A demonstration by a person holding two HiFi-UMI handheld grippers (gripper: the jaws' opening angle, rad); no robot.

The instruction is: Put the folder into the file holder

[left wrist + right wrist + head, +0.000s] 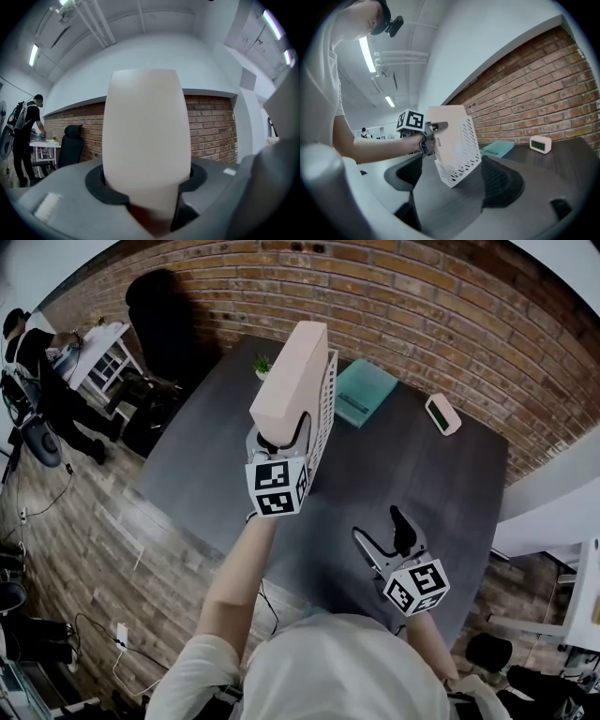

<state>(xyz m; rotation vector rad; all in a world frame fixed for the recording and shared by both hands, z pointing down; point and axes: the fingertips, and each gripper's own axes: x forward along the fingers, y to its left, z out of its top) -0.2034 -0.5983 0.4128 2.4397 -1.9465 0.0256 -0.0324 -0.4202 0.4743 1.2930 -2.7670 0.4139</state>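
Observation:
My left gripper [281, 435] is shut on a white file holder [298, 371] with perforated sides. It holds the holder tilted in the air above the dark table [431, 484]. In the left gripper view the file holder [146, 136] fills the middle, with both jaws pressed against it. The teal folder [364, 392] lies flat on the far part of the table, and the right gripper view also shows this folder [498, 148] behind the lifted file holder [457, 145]. My right gripper [382, 538] hovers open over the near right of the table with nothing between its fingers.
A small white clock [442, 413] sits right of the folder. A little potted plant [263, 365] stands at the table's far edge. A black office chair [164, 324] and a person [37, 371] at a white shelf are off to the left. A brick wall runs behind the table.

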